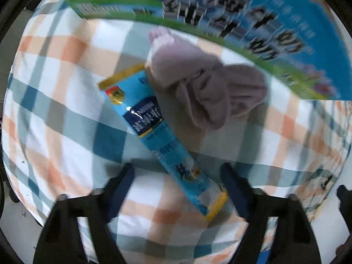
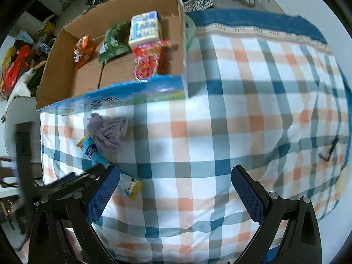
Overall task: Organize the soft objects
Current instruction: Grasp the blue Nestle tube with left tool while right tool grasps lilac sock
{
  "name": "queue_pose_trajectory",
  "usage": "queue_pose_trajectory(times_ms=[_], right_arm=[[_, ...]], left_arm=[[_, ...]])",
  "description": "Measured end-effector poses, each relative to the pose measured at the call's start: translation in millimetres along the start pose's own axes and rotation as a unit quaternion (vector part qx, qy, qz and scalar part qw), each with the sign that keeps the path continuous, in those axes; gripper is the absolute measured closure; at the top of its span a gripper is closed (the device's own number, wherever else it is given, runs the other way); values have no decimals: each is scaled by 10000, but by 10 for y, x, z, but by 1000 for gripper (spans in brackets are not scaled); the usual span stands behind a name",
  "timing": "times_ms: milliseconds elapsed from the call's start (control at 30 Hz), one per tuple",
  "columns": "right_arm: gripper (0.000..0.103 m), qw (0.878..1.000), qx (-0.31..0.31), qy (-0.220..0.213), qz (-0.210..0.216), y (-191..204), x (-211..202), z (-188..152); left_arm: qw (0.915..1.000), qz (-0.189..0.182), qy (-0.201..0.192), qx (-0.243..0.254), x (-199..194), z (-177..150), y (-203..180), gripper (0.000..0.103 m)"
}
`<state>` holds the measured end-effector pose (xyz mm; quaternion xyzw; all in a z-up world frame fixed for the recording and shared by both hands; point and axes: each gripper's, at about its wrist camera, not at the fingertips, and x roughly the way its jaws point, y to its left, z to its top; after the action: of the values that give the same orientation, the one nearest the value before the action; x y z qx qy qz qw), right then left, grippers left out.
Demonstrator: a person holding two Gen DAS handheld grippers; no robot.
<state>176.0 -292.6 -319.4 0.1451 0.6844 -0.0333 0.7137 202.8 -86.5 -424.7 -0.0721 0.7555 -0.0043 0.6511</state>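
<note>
Soft things lay on the checked cloth (image 1: 66,110) in front of my tongs. I saw a long blue packet (image 1: 154,136) lying slantwise, and a pinkish-grey sock (image 1: 198,83) bunched up on its far end, touching it. Both sat just beside the blue printed side of the cardboard box (image 1: 242,17).

My left tongs (image 1: 178,176) pointed straight down at the cloth. The near, yellow-edged end of the packet lay between the two fingers (image 1: 118,184), closer to the one on the right of the picture. The jaws stood about half open. I could not see either pad pressing on the packet, so the tongs held nothing. The sock lay a little past the fingertips.

My right tongs (image 2: 176,187) also pointed down, and the jaws were as wide as they go. Only bare checked cloth (image 2: 242,110) showed between them. The packet (image 2: 94,151) and the sock (image 2: 107,132) lay off to the left of those tongs, the packet's yellow end just beside the left finger (image 2: 103,193). Beyond them the box (image 2: 88,72) stood open, with bright snack bags (image 2: 145,59) inside.
</note>
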Motion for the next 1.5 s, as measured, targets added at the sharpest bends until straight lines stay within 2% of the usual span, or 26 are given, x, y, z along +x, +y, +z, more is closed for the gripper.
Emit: queue_pose_trajectory(times_ms=[33, 67, 167, 200, 300, 467, 567, 700, 800, 900, 967, 1067, 1300, 1400, 1433, 1500], right_arm=[[0, 10000, -5, 22, 30, -31, 53, -13], [0, 10000, -21, 23, 69, -42, 84, -16], [0, 9998, -145, 63, 137, -38, 174, -9], [0, 9997, -199, 61, 162, -20, 180, 7], [0, 9985, -512, 59, 200, 107, 205, 60], [0, 9927, -1197, 37, 159, 489, 221, 156], [0, 9845, -1748, 56, 129, 821, 284, 181], [1, 9626, -2700, 204, -79, 1350, 512, 161], [1, 9406, -3351, 308, -459, 1689, 731, 126], [6, 9224, -3762, 450, -756, 1928, 954, 110], [18, 9120, -3949, 556, -959, 2035, 1104, 115], [21, 8968, -4193, 660, -1248, 2134, 1279, 95], [24, 8805, -4374, 949, -1563, 2198, 1612, 44], [24, 8828, -4339, 925, -1541, 2224, 1646, 28], [26, 8831, -4332, 925, -1544, 2232, 1648, 49], [40, 8820, -4341, 912, -1588, 2234, 1659, 81]], left_arm=[[10000, 55, -1, 32, 44, 1, -13, 47], [9998, 196, -50, 81, 69, -4, -27, 58], [9994, 229, -190, 199, 28, -45, -3, 76], [9993, 211, -207, 211, -3, -53, 36, 81], [9991, 240, -328, 122, -117, -112, 245, 86], [9983, 275, -483, -200, -285, -199, 685, 87], [9975, 334, -508, -373, -301, -226, 897, 87], [9966, 293, -487, -596, -275, -260, 1083, 87], [9961, 251, -508, -674, -261, -269, 1176, 87], [9956, 195, -520, -754, -265, -305, 1378, 87], [9955, 167, -515, -776, -268, -299, 1474, 87], [9955, 164, -525, -770, -268, -315, 1601, 87], [9958, 169, -504, -747, -292, -111, 1445, 87], [9959, 190, -498, -728, -293, -65, 1401, 87], [9960, 197, -501, -717, -292, -63, 1394, 87], [9960, 208, -505, -703, -296, -59, 1387, 87]])
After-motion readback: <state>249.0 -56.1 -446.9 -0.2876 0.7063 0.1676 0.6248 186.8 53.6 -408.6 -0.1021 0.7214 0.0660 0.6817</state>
